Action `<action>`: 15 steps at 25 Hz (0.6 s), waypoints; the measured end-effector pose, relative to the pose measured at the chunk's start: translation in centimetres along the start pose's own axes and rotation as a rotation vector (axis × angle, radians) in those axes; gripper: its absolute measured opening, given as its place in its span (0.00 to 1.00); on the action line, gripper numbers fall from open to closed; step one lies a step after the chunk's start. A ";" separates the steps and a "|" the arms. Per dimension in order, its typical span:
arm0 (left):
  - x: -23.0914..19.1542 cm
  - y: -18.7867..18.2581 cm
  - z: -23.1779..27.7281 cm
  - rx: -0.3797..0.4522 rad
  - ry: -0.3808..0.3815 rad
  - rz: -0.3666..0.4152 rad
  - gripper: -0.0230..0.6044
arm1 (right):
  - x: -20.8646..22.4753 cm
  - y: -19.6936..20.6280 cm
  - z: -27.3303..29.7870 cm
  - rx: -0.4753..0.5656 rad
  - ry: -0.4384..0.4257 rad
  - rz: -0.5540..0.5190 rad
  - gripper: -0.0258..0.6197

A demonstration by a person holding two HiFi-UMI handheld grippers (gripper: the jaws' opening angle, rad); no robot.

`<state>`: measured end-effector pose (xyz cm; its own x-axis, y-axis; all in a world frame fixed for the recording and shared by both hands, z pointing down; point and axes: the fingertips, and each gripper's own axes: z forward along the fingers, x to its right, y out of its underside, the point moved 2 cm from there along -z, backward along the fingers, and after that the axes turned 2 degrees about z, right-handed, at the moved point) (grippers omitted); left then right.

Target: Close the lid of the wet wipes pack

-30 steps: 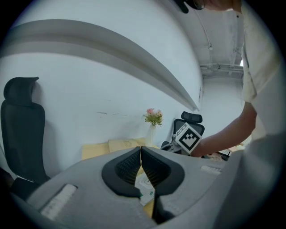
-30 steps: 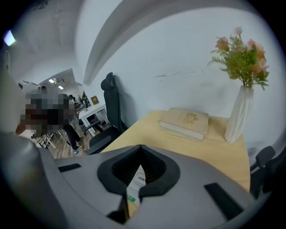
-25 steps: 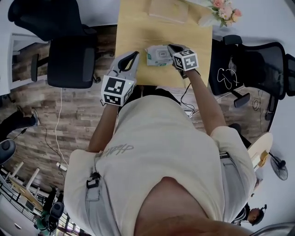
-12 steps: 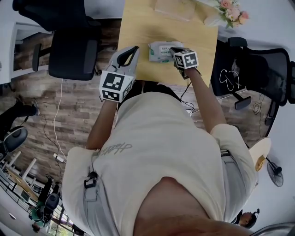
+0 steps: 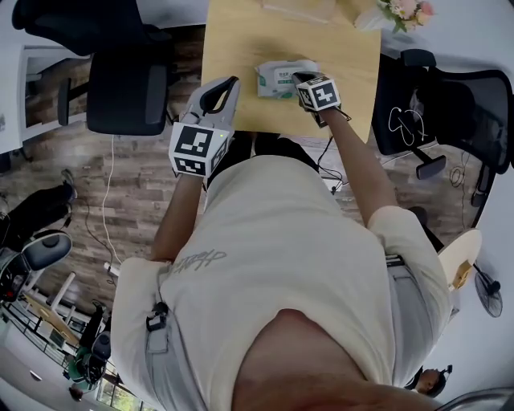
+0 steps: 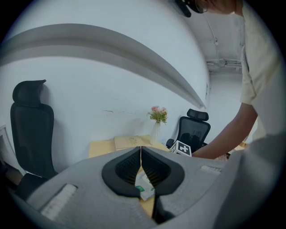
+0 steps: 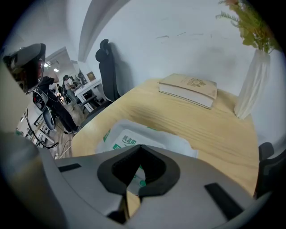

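The wet wipes pack [image 5: 281, 80], white with green print, lies flat on the wooden table [image 5: 241, 48]. In the right gripper view the pack [image 7: 129, 136] lies just beyond the jaws, and its white lid looks to be down flat. My right gripper [image 5: 296, 79] is shut at the pack's near right end, with nothing between its jaws [image 7: 140, 146]. My left gripper [image 5: 232, 81] is also shut and empty, off the pack's left over the table's near left part. In the left gripper view a bit of the pack [image 6: 144, 188] shows behind the shut left gripper [image 6: 140, 149].
A tan book [image 7: 188, 89] lies at the table's far side beside a white vase [image 7: 250, 85] with pink flowers [image 5: 405, 10]. Black office chairs stand left [image 5: 120, 88] and right [image 5: 450, 104] of the table. The person's body fills the lower head view.
The head camera has shifted a little. Both grippers keep their places relative to the pack and stay shut.
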<state>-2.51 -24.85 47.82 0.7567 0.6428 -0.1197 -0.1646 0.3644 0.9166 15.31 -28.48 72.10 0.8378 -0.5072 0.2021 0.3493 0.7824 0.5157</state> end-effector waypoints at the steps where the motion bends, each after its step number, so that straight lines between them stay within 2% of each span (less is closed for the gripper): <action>1: 0.1 0.0 0.1 0.000 0.003 0.002 0.06 | 0.0 0.0 0.0 -0.002 0.008 -0.009 0.04; 4: 0.6 -0.2 0.3 0.004 0.014 0.008 0.06 | 0.0 0.0 -0.1 0.006 0.022 -0.018 0.04; 10: 1.3 -0.3 0.0 0.013 0.026 0.022 0.06 | -0.1 0.1 -0.3 0.020 0.016 0.036 0.04; 15: 1.3 -0.3 -0.9 0.024 0.016 0.020 0.06 | -1.5 0.3 -1.1 0.008 0.025 -0.030 0.04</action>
<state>-2.08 -23.51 47.06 0.7429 0.6608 -0.1073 -0.1641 0.3352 0.9278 14.58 -27.05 71.07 0.8374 -0.5209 0.1660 0.3708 0.7643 0.5276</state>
